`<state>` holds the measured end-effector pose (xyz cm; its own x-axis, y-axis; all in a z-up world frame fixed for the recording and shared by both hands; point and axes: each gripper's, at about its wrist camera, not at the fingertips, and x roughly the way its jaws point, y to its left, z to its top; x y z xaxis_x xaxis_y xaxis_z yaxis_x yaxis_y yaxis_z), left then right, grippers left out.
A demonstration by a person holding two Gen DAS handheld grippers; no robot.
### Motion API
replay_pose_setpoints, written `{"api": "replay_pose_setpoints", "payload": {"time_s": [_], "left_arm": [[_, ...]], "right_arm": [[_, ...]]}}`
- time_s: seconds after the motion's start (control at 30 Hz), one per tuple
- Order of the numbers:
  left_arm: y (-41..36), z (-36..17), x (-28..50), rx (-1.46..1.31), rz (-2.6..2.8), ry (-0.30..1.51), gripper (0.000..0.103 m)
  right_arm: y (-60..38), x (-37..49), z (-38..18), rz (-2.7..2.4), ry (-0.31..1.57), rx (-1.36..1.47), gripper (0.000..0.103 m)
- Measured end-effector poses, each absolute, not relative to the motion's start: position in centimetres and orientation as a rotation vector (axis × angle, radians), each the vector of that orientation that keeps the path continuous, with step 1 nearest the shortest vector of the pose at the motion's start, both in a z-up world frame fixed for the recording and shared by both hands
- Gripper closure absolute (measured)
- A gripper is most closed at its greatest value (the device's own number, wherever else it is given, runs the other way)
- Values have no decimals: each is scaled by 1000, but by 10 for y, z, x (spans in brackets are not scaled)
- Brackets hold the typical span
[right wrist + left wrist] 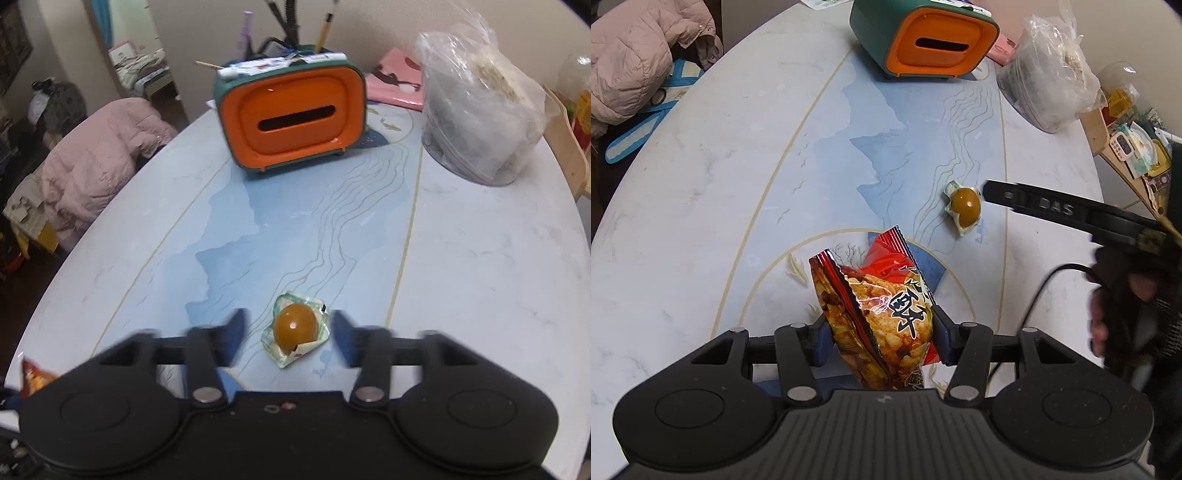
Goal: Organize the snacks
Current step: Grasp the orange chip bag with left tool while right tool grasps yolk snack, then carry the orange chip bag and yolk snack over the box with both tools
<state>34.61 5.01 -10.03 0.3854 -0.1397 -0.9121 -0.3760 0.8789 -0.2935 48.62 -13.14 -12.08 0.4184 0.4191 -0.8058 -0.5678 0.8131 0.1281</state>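
Gripping one red-and-orange snack bag (879,317), the left claw (881,338) has both blue pads pressed against the bag's sides, holding it upright above the table (701,206). Large black Chinese characters run down the bag's front; they are only partly readable.

Spread wide, the right claw (288,334) holds nothing. One wrapped amber snack (295,326), round inside clear crinkled wrapping, lies on the table between its fingers, touching neither. In the left wrist view the same snack (964,207) lies just beyond the bag, and the right claw's arm beside it carries the raised letters "DAS".

Farther back stands one green box with an orange front (291,122), with a single dark slot in its face. Pens and brushes stand upright behind its top edge. One clear plastic bag (480,99) of dark contents sits at the far right, and one pink jacket (99,162) lies off the table's left edge.
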Motion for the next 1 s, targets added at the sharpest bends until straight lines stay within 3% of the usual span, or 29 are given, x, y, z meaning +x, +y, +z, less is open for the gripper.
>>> {"api": "replay_pose_setpoints", "payload": {"time_s": [0.17,0.43,1.0], "left_arm": [[60,-107,345,-529,171,1181,51],[59,-112,348,-525,167,1191,51],[55,-106,340,-513,167,1188,51]], "right_arm": [[-114,503,-156,583,1006,-232,29],[-101,509,-183,580,1046,-241,46],[-109,491,-179,573,1020,-199,55]]}}
